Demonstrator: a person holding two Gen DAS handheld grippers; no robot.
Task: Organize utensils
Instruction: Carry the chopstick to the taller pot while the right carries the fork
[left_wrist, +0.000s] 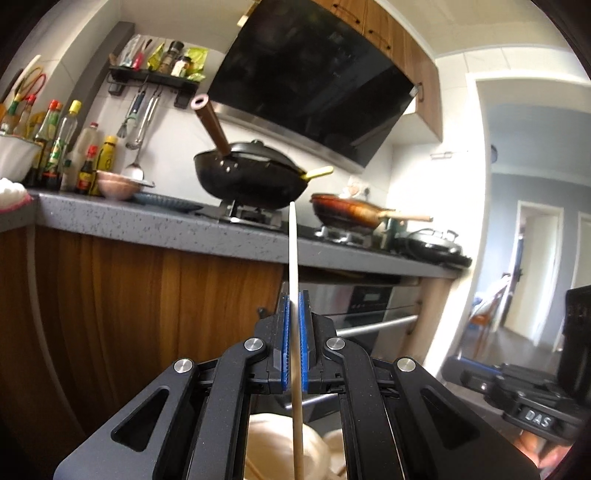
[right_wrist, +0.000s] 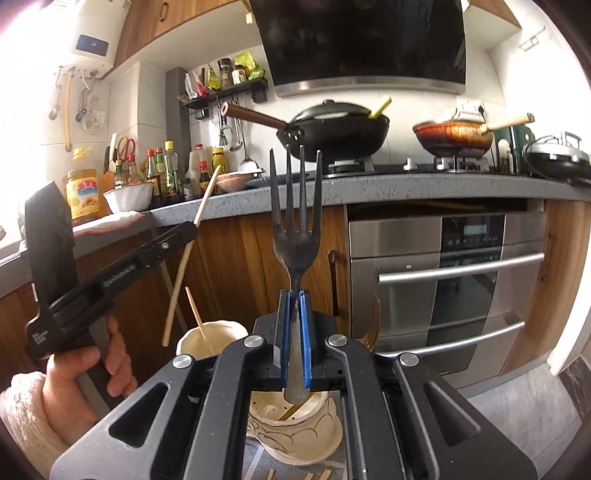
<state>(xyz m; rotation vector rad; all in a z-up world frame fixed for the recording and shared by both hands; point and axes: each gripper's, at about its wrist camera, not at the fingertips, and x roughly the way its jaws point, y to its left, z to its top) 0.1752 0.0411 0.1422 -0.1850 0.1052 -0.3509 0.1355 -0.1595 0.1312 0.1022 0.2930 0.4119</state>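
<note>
My left gripper (left_wrist: 294, 295) is shut on a pale wooden chopstick (left_wrist: 293, 251) that stands upright between the blue pads; it also shows in the right wrist view (right_wrist: 184, 254), held above a cream ceramic holder (right_wrist: 210, 338) with another chopstick (right_wrist: 197, 317) in it. My right gripper (right_wrist: 294, 295) is shut on the handle of a metal fork (right_wrist: 295, 218), tines up, above a second cream holder compartment (right_wrist: 295, 428). The right gripper's body (left_wrist: 532, 402) shows at the lower right of the left wrist view.
A grey counter (right_wrist: 406, 184) carries a black lidded wok (right_wrist: 336, 129), a brown pan (right_wrist: 454, 136), sauce bottles (right_wrist: 166, 170) and bowls. Wooden cabinets and a steel oven (right_wrist: 447, 280) stand below. More chopsticks (right_wrist: 317, 474) lie on the mat by the holder.
</note>
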